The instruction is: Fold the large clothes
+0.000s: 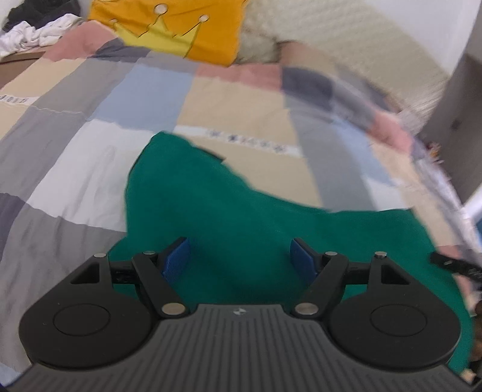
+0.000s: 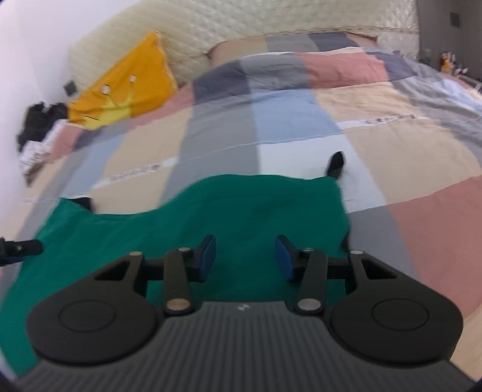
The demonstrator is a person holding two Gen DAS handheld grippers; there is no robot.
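A large green garment [image 1: 229, 211] lies spread on the patchwork bed cover [image 1: 90, 126]; it also shows in the right wrist view [image 2: 211, 211]. My left gripper [image 1: 241, 259] is open, its blue pads [image 1: 177, 259] apart just above the green cloth, holding nothing. My right gripper [image 2: 245, 257] is open above the garment's near part, its blue pads [image 2: 208, 256] apart and empty. A dark piece [image 2: 336, 164] pokes out at the garment's far right corner. The tip of the other gripper shows at the right edge of the left wrist view [image 1: 452, 265] and at the left edge of the right wrist view [image 2: 18, 248].
An orange cushion with a yellow crown [image 1: 168, 27] leans at the headboard [image 2: 241, 21]. A heap of black and white clothes [image 2: 39, 126] lies at the bed's far left. A dark cabinet [image 1: 464, 120] stands past the bed's right side.
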